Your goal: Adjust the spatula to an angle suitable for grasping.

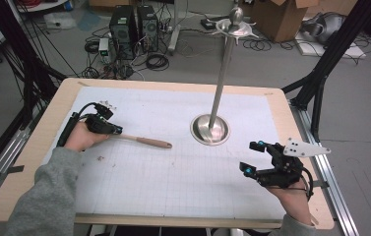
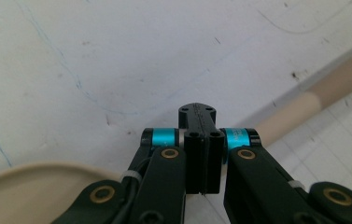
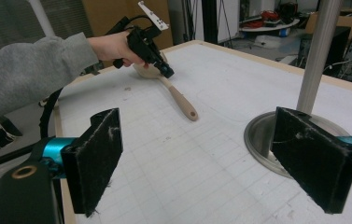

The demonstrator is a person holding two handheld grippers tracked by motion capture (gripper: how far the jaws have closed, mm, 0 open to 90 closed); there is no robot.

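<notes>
Table spreads across the high view under a white gridded mat. Right of centre stands the metal stand, its pole rising toward the top of the frame. Left of centre lies the wooden spoon, handle pointing right. Your left gripper sits at the spoon's neck with its jaws pressed together; whether they pinch the spoon you cannot tell. At lower right, your right gripper hovers with jaws spread wide and empty.
</notes>
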